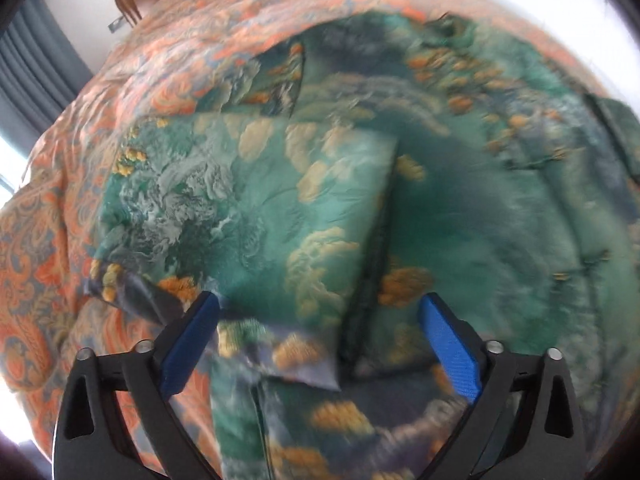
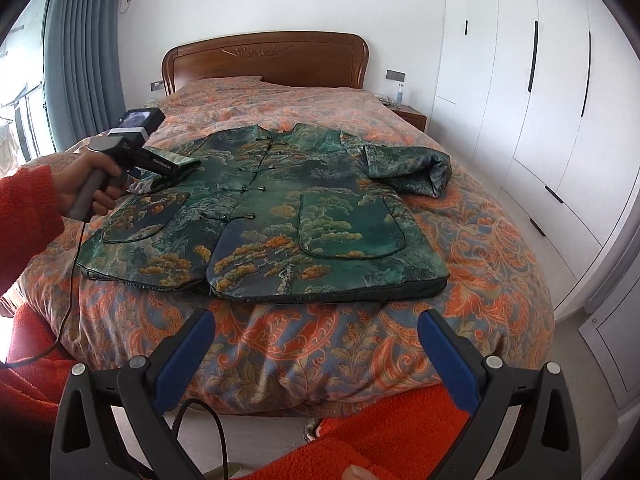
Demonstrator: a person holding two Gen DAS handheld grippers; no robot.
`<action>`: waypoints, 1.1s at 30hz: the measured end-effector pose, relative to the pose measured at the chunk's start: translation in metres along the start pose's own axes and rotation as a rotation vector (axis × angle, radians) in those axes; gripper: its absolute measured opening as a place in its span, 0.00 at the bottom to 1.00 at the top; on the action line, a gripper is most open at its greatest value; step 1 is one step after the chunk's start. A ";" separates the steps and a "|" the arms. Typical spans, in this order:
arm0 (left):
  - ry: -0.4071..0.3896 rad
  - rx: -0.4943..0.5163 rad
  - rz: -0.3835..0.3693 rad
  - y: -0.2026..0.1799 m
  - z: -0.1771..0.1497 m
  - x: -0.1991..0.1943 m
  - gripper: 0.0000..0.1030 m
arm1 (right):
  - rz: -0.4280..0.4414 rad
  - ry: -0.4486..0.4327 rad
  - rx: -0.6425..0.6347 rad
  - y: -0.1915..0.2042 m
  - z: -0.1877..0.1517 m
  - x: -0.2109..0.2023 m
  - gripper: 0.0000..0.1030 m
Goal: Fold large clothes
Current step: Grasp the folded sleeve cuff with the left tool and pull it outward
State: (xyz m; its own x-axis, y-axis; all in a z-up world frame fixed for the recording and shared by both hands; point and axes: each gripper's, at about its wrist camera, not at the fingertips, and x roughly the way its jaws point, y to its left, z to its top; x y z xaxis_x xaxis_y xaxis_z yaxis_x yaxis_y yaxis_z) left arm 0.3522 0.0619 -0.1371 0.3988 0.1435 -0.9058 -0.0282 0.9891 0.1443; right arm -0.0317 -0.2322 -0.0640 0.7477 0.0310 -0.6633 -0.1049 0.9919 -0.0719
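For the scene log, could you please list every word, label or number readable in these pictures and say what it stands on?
No text can be read.
Left gripper: a pale mark on its black body, too small and blurred to read.
Green jacket, bedspread, wardrobe: patterns or plain surfaces only, no lettering.

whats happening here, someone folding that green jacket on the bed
A person in a red fleece top holds a pair of tongs in each hand and is working on a green patterned jacket spread front-up on the bed. The left tongs are open, low over the jacket's left sleeve, which lies partly folded in; whether they touch it is unclear. The right tongs are open at the foot of the bed, holding nothing. The right sleeve is bent back on itself, and the body is not yet folded.
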 end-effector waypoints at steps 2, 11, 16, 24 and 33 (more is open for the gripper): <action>0.025 0.004 0.014 0.004 -0.002 0.009 0.67 | 0.000 0.006 -0.006 0.001 -0.001 0.001 1.00; -0.119 -0.171 -0.021 0.085 -0.008 -0.065 0.12 | 0.007 0.027 -0.023 0.006 -0.001 0.011 1.00; -0.185 -0.313 0.083 0.163 -0.026 -0.106 0.12 | 0.022 0.034 -0.039 0.014 0.000 0.016 1.00; -0.125 -0.544 0.274 0.265 -0.070 -0.082 0.12 | 0.045 0.039 -0.068 0.027 0.001 0.021 1.00; -0.018 -0.627 0.387 0.294 -0.093 -0.024 0.19 | 0.025 0.035 -0.075 0.026 0.001 0.015 1.00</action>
State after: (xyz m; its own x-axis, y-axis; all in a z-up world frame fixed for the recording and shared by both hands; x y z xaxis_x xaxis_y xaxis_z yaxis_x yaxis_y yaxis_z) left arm 0.2490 0.3519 -0.1099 0.2691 0.4910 -0.8285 -0.6868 0.7010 0.1924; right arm -0.0229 -0.2060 -0.0751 0.7211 0.0503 -0.6910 -0.1734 0.9787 -0.1097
